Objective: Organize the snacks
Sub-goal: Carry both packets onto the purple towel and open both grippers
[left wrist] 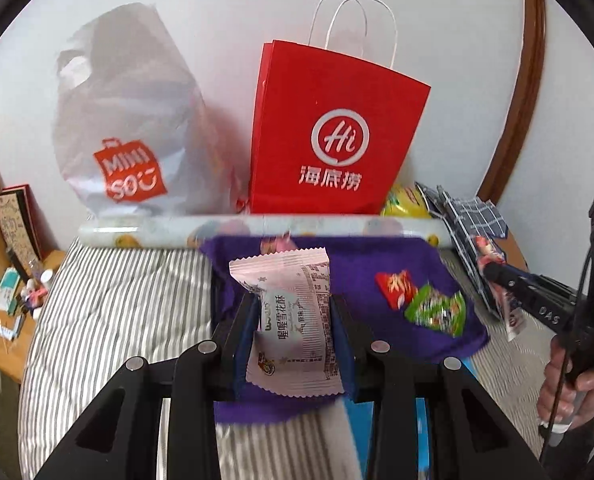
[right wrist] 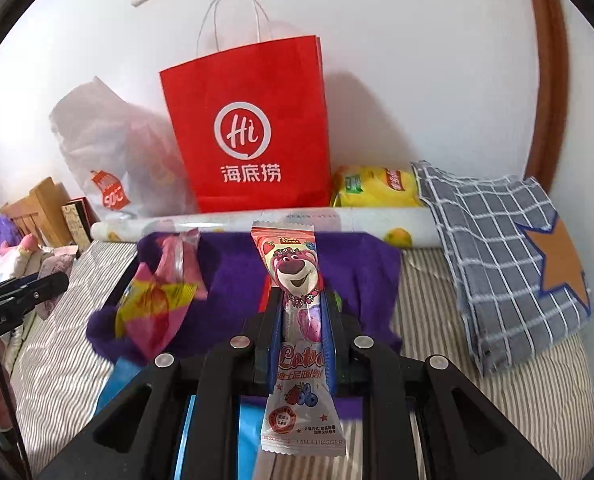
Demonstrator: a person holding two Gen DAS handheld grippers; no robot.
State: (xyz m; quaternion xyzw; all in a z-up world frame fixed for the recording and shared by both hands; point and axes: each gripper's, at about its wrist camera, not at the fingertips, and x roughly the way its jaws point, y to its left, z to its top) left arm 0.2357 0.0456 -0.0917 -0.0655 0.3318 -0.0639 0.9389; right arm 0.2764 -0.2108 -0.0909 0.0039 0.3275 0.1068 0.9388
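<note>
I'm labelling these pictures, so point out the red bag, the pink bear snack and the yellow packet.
Red bag (right wrist: 249,136), right wrist view, on the white logo.
Pink bear snack (right wrist: 297,276), right wrist view, on the bear's face.
Yellow packet (right wrist: 373,190), right wrist view, on its front.

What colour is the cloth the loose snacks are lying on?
Purple cloth, plain with no pattern; the left wrist view shows it best.

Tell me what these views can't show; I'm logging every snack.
- Red bag contents: both views, its paper front hides them.
- White bag contents: both views, cloudy plastic.
- Yellow pack: left view, red bag covers most of it.
- Pink pack: right view, motion blur, label unreadable.
- Green snack: left view, blurred.
</note>
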